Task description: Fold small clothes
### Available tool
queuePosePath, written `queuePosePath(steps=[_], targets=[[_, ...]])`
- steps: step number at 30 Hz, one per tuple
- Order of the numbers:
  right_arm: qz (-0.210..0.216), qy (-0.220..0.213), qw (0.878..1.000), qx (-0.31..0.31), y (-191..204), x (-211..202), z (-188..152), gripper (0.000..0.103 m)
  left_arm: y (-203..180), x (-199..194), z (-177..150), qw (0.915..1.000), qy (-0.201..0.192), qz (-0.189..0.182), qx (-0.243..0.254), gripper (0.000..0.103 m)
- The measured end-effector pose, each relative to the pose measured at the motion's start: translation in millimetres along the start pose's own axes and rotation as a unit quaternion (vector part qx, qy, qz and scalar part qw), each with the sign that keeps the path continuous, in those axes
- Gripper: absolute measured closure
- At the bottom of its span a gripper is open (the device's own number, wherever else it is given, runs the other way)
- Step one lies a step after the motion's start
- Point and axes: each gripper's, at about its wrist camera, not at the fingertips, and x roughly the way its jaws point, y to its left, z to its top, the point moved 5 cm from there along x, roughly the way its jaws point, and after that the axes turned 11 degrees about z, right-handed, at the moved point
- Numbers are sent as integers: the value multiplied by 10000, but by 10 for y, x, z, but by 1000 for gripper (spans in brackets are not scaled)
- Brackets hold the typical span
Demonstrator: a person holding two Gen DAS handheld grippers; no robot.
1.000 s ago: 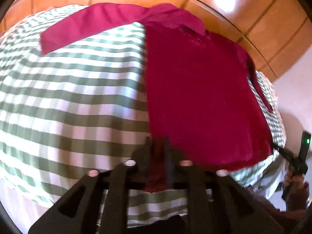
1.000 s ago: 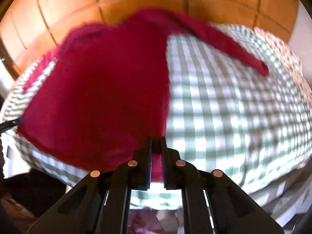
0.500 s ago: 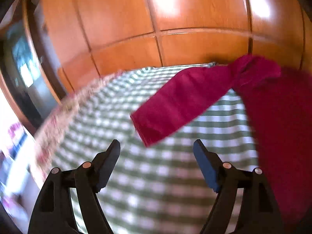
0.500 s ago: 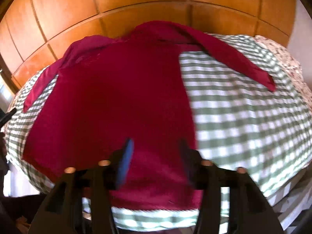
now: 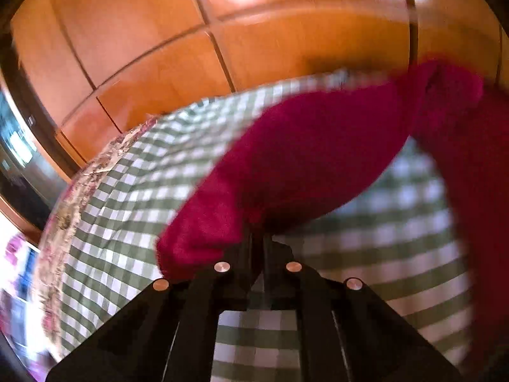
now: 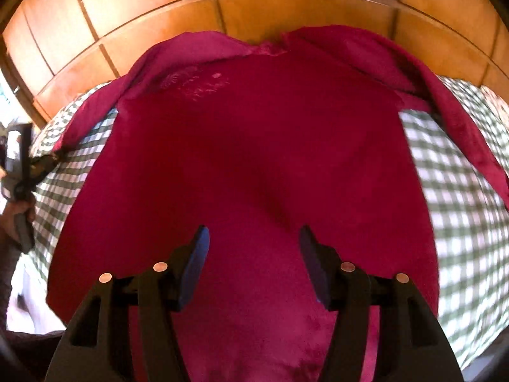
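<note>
One garment is in play: a crimson long-sleeved shirt (image 6: 248, 165) spread front-up on a bed covered by a green-and-white checked cloth (image 6: 461, 216), with wooden panelling (image 6: 286, 3) behind it. Its collar lies toward the panelling and its hem toward the right wrist camera, and a sleeve stretches out to each side.

The left tool (image 5: 258, 238) has its jaws pressed together on the edge of the left sleeve (image 5: 302, 165) near the cuff, and the cloth seems lifted a little there, bulging over the fingers. The right tool (image 6: 253, 251) hovers over the lower body of the shirt with its jaws spread wide and nothing between them.

The fabric looks soft, light and limp, with a slightly plush nap, so it should drape and crease wherever it is not supported, and it may drag on the checked cloth. The sleeve fold appears to be the step in hand. A firm pinch at a seam or cuff would likely carry the sleeve across the chest cleanly; a grip on a single loose layer mid-panel risks bunching the body.
</note>
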Motion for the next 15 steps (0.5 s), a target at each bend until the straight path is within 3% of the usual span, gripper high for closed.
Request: queuePosePath(steps=[3,6,9,12,15], targets=[[123,-7,9998,-182,118,187,197,45,365,-319,230,9945,-58,-697,-781,99],[248,-65,9989,-396,262,407,451,45,759,-635,401,9770,-50,-1431,-1582,99],[395,-126,9975,-581,392,639,716,45,1118,-881,562,9598,-102,-1813,-2141,99],[508,-140,9956,-781,535,919,999,45,1335,-806,625,9537,110,-1731,-2456,99],[412,-158,9945,-955,668,1228,1281,45,1440,-417,578,9482,687,-1448,-2743,100]])
